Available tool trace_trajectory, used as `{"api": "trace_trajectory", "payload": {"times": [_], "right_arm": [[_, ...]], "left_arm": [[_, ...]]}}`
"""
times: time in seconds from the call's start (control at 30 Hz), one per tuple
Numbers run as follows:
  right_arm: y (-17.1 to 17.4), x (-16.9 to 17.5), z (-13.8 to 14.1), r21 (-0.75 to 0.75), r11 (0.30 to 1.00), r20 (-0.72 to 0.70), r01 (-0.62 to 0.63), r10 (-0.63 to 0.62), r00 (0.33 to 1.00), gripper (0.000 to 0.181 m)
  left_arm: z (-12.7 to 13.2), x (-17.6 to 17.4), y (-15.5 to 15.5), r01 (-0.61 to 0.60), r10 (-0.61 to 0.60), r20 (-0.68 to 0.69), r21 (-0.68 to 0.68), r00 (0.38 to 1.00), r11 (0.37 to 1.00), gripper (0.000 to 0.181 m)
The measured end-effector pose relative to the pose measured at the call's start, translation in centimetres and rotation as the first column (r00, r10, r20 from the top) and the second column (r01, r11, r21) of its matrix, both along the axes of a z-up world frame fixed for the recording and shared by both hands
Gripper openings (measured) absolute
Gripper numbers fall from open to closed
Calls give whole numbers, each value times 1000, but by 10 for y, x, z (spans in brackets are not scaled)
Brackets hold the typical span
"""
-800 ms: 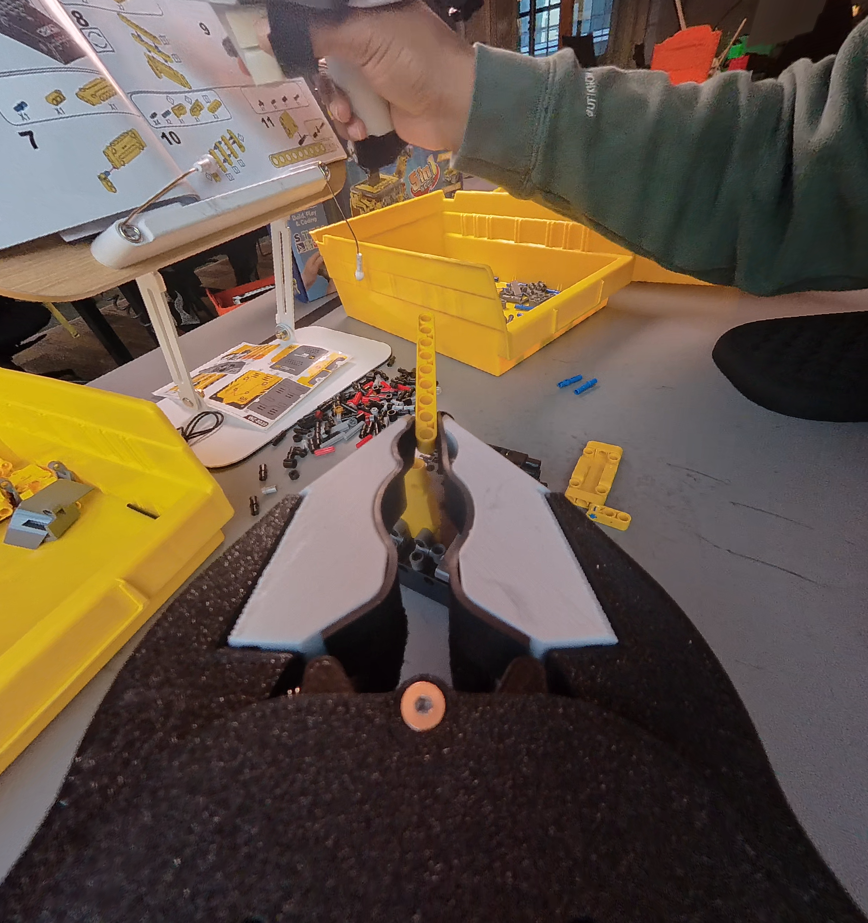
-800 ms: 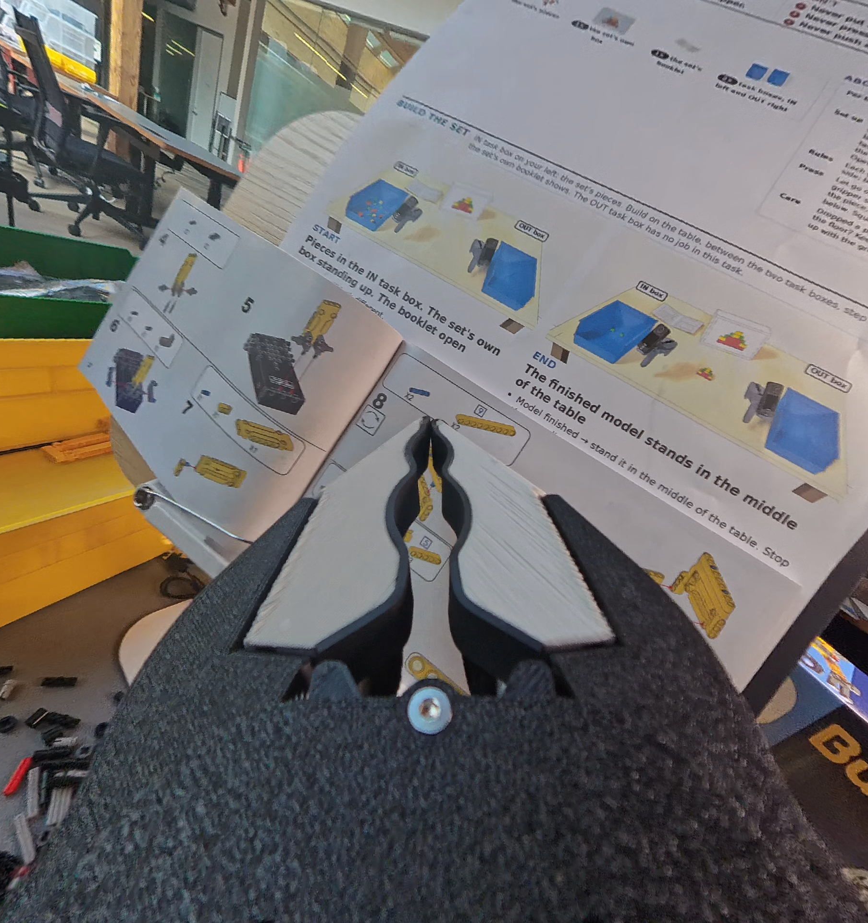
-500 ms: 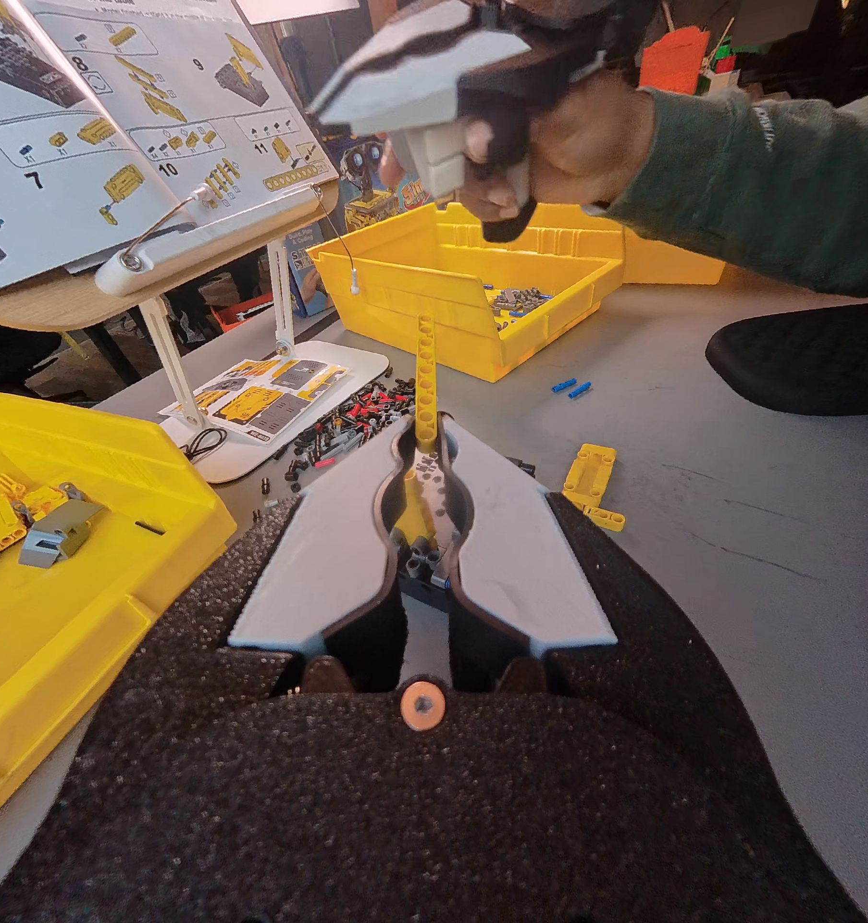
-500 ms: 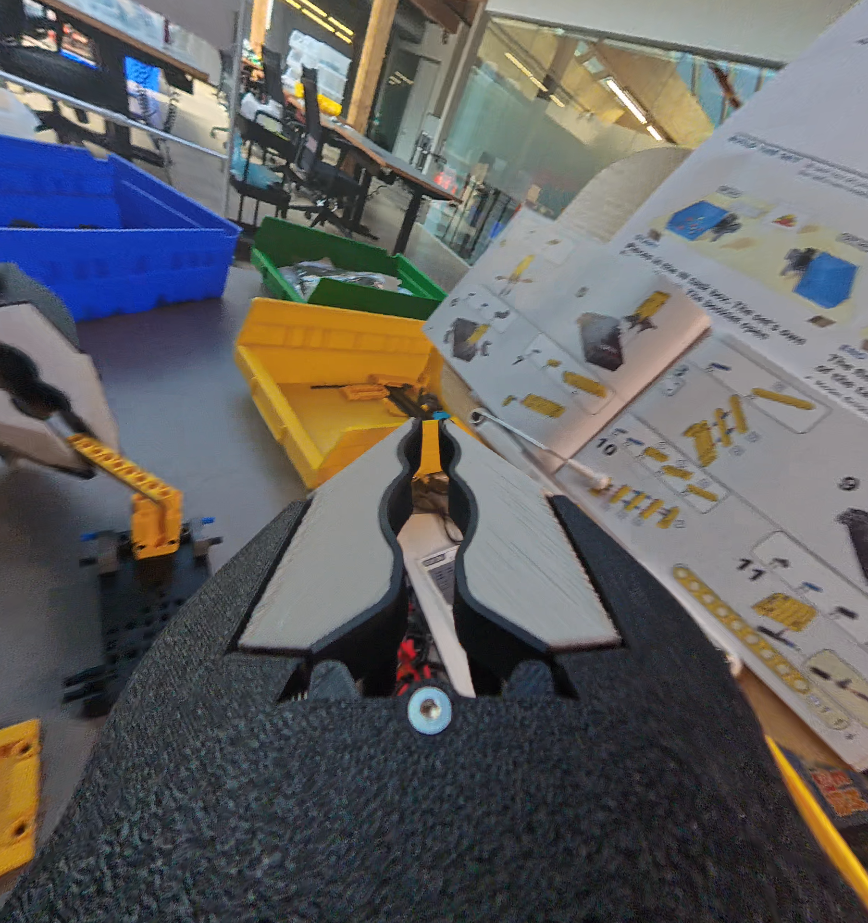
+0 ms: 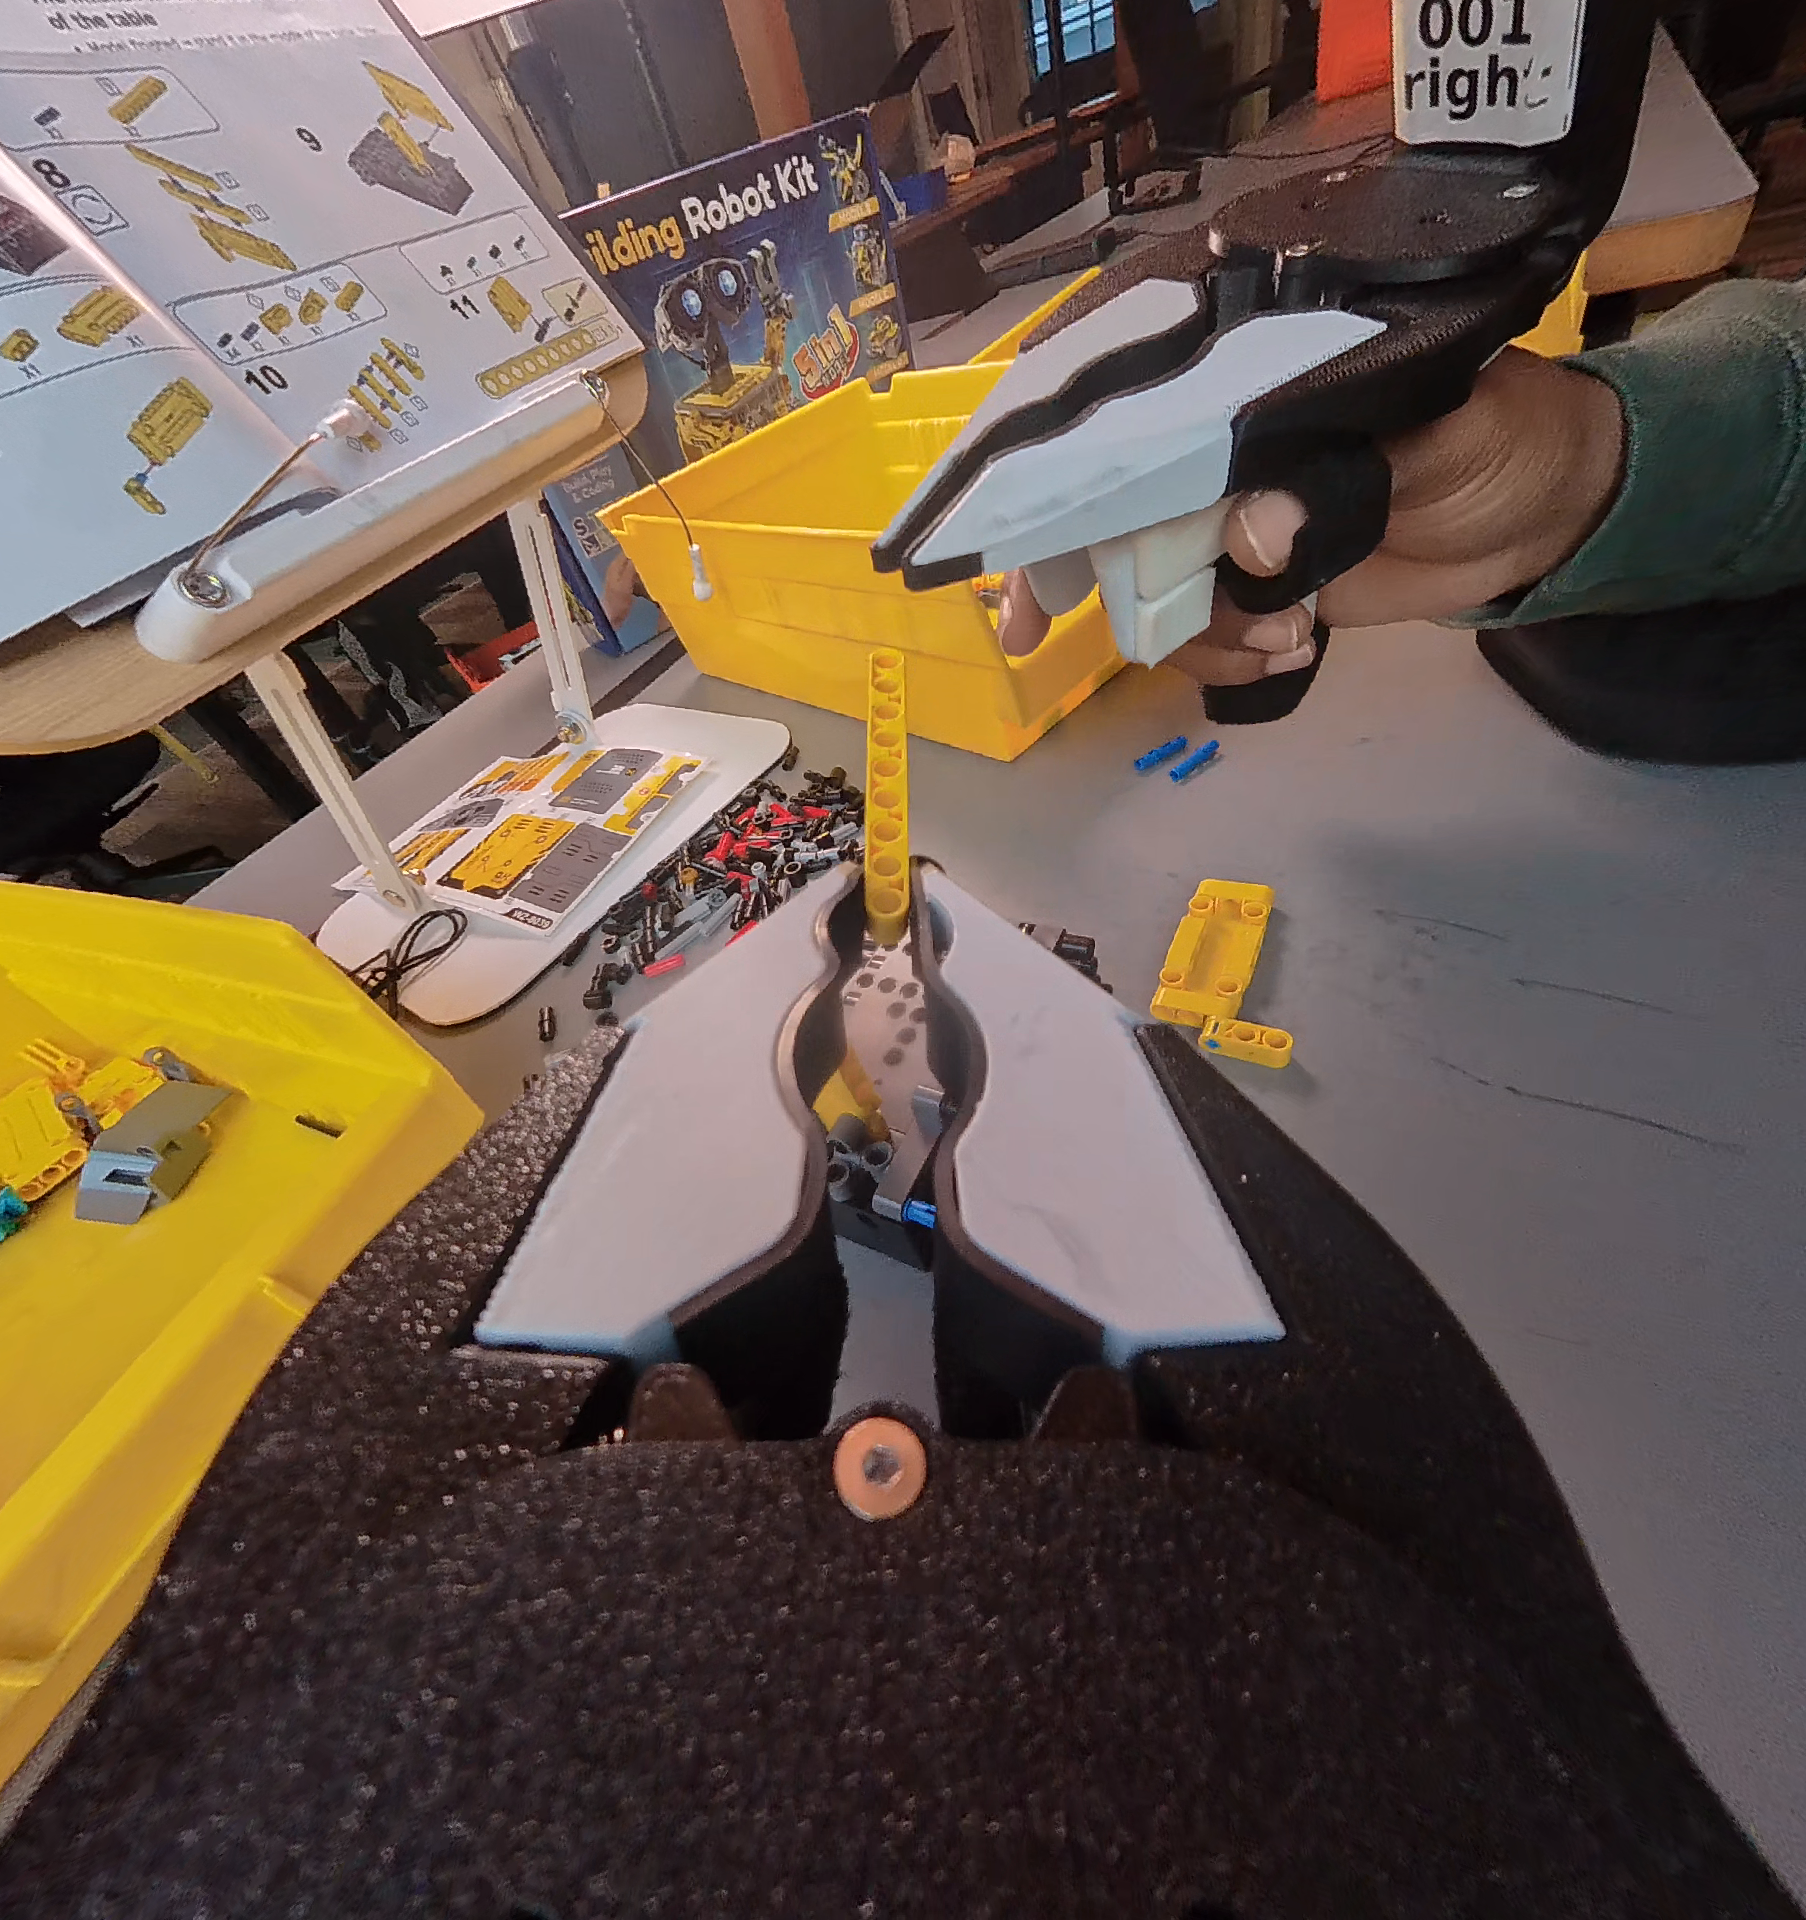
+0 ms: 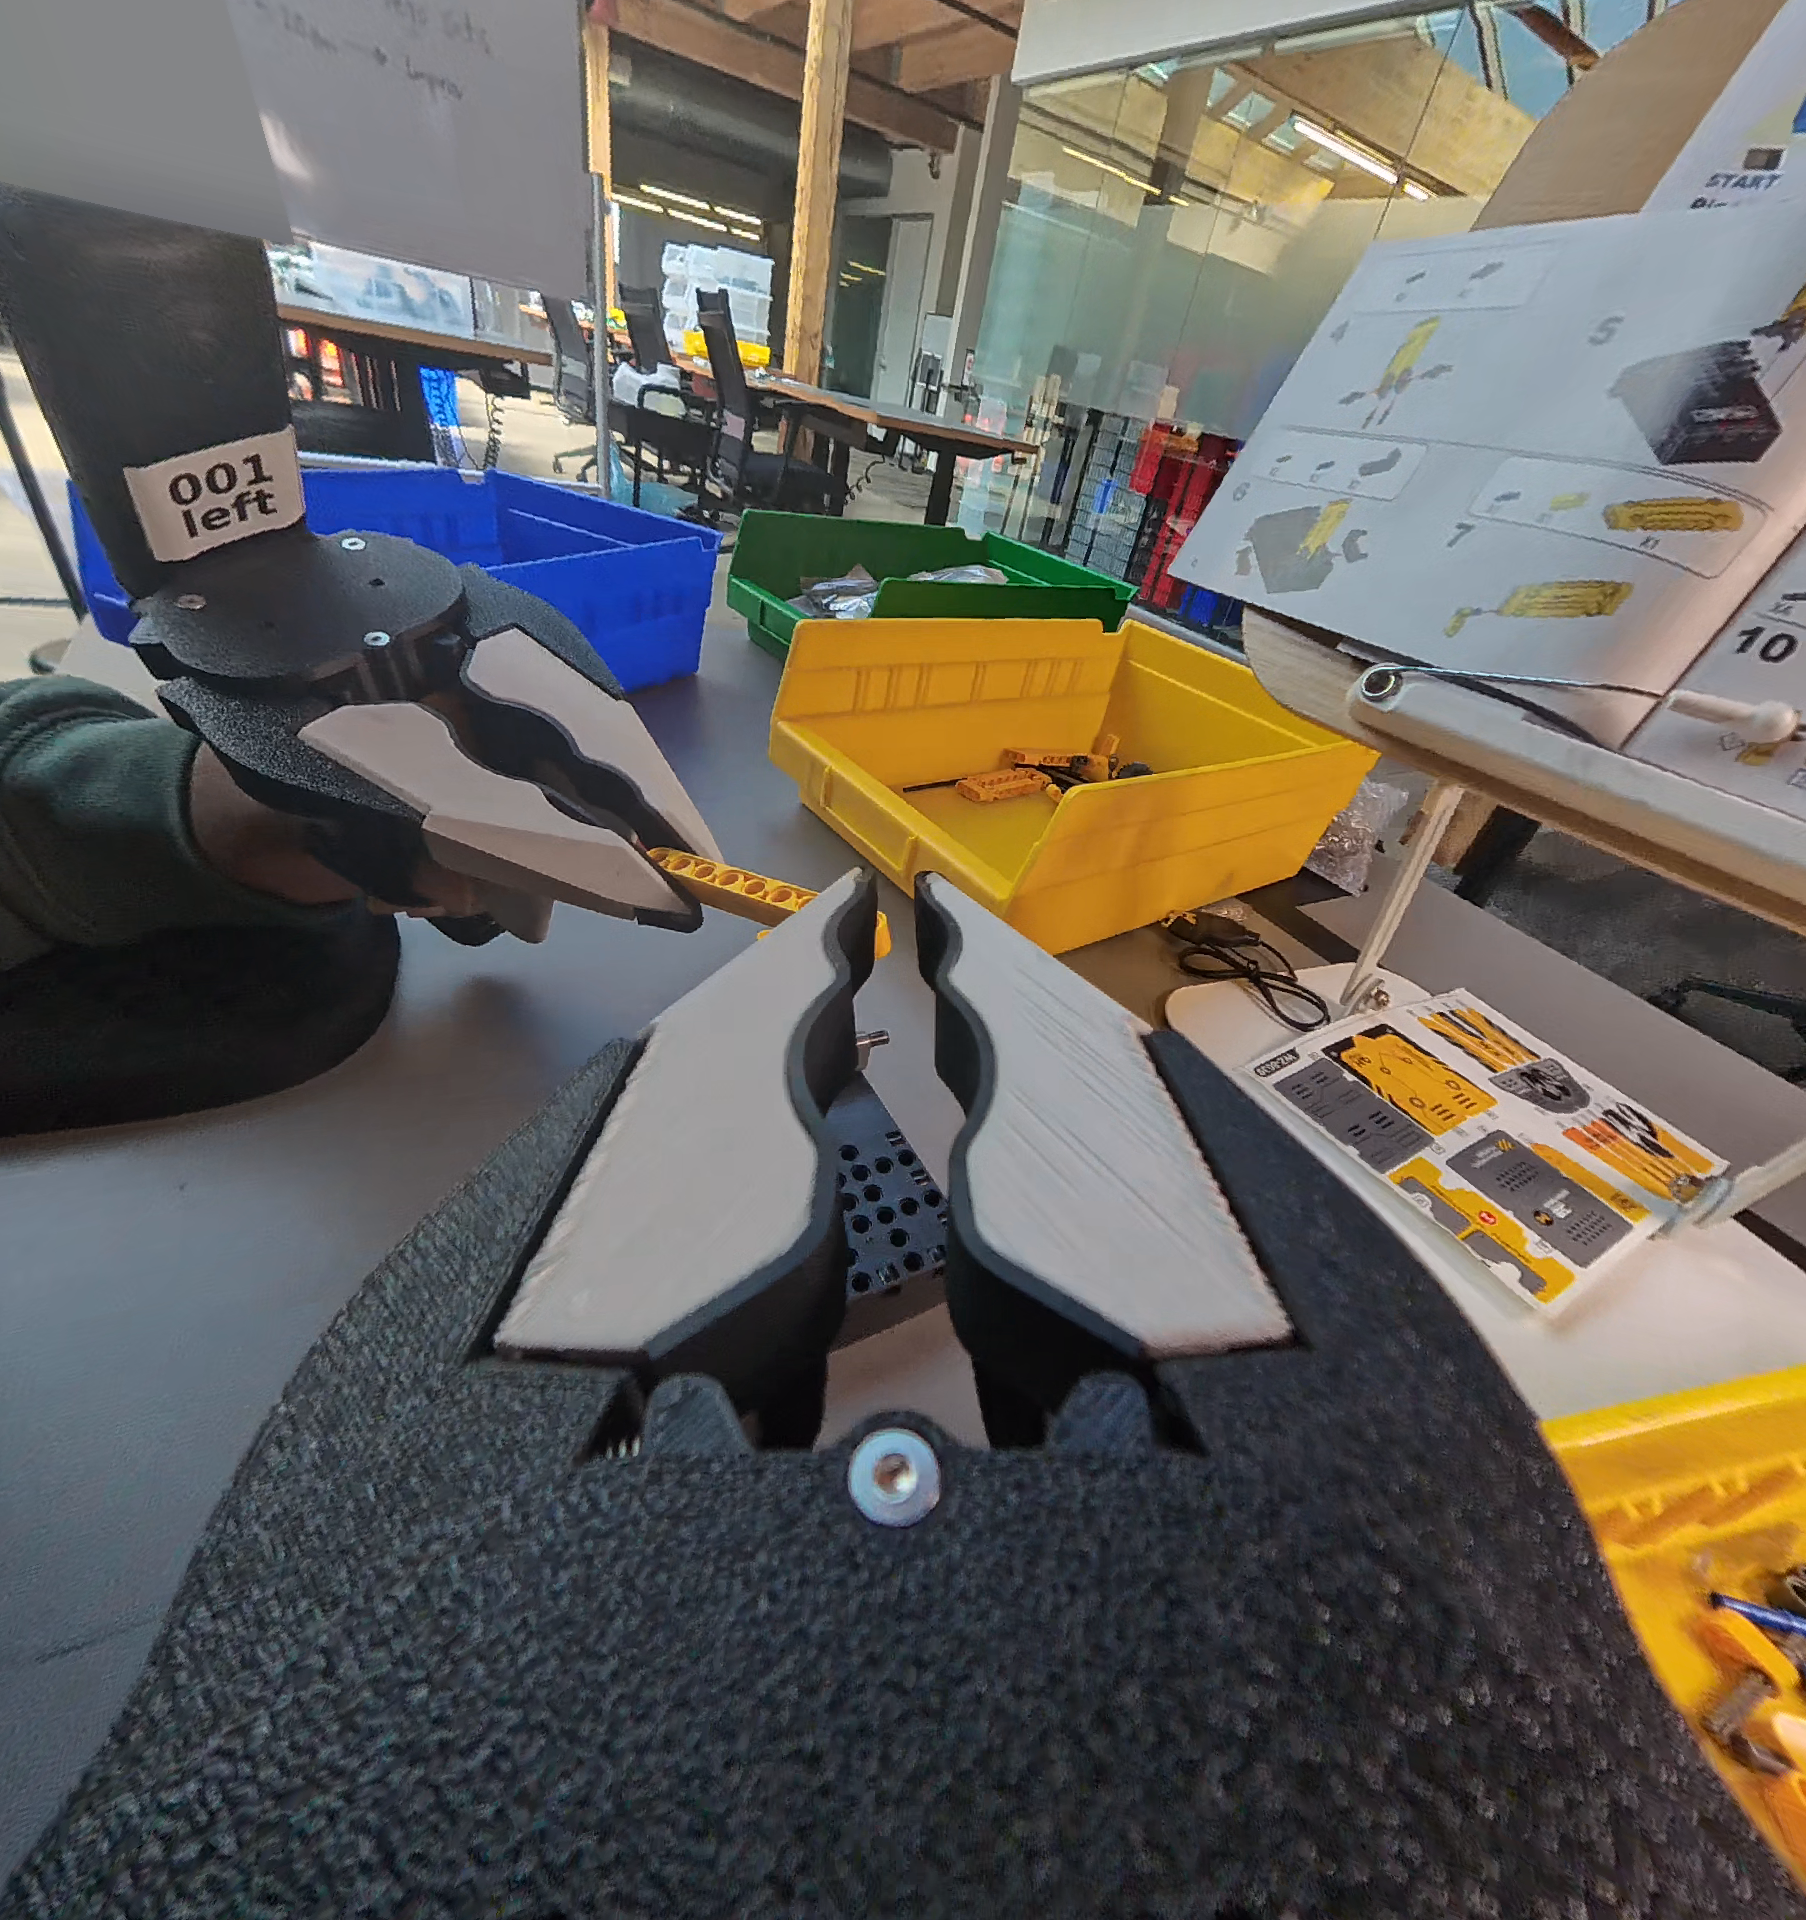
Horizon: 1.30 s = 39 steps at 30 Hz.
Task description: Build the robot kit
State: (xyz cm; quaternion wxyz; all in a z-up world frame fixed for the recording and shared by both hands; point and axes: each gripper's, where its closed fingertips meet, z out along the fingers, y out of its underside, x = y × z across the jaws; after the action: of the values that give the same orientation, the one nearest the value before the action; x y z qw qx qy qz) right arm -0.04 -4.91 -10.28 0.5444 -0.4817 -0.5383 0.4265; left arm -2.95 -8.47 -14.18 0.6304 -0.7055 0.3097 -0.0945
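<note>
At the tabletop's left edge sits a yellow bin point(image 5: 255, 1049) of loose parts, with the booklet stand point(image 5: 379, 540) behind it and a scatter of small pins point(image 5: 733, 862) at its base. Mid-table, the left gripper point(image 5: 886, 904) pinches the near end of a long yellow beam point(image 5: 885, 769) by its fingertips alone, above a black perforated block point(image 6: 883, 1195). The right gripper point(image 6: 891, 914), fingers slightly parted and empty, hovers beside the beam's free end; a nudge there could likely lever the beam out of so shallow a pinch.

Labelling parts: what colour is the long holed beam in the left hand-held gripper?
Yellow. The long holed beam shows best in the left wrist view.
</note>
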Motion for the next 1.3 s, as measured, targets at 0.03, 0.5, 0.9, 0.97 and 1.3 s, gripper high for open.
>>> {"api": "trace_trajectory", "payload": {"times": [0.03, 0.5, 0.9, 0.97, 1.3], "right_arm": [[0, 0, -2, -5, 1000, -4, 0, 0, 1000, 6], [-6, -5, -23, -9, 1000, 69, -16, 17, 997, 0], [-15, -8, -26, 8, 999, 81, -51, 50, 995, 0], [-19, -8, -26, 15, 998, 80, -68, 66, 995, 0], [-26, -11, -31, 10, 995, 103, -99, 97, 990, 0]], "left_arm": [[-1, 0, 0, -1, 1, -8, 0, 1000, 1000, 6], [-5, 1, 0, -11, 13, -76, 15, 997, 1000, 6], [-7, 5, -1, -11, 13, -112, 23, 994, 1000, 6], [-7, 4, -1, -12, 14, -115, 24, 993, 1000, 6], [-10, 6, -1, -9, 11, -137, 19, 990, 1000, 6]]}}
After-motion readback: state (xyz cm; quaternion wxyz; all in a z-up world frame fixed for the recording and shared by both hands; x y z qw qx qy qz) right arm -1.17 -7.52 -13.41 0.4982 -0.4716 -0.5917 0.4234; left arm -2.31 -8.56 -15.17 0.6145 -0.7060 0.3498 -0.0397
